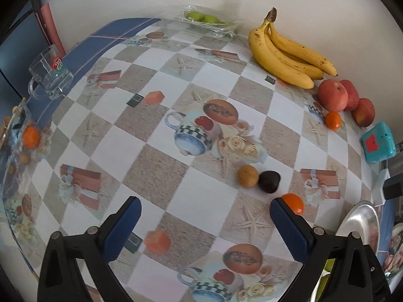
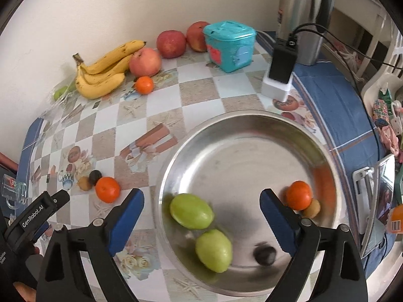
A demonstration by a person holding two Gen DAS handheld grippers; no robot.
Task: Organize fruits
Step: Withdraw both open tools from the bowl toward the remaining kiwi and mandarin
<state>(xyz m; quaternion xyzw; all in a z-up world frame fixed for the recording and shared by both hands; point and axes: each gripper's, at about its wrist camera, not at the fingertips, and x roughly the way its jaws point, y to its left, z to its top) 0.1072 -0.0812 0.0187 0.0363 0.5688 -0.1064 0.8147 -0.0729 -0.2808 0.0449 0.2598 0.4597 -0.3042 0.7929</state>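
Tools: left tool (image 1: 205, 222) wide open over bare cloth | right tool (image 2: 201, 216) gaping above pan (image 2: 252, 120), empty

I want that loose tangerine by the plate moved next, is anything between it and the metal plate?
Nothing visible: the tangerine sits on bare tablecloth just left of the metal plate; the two small fruits lie on its far side.
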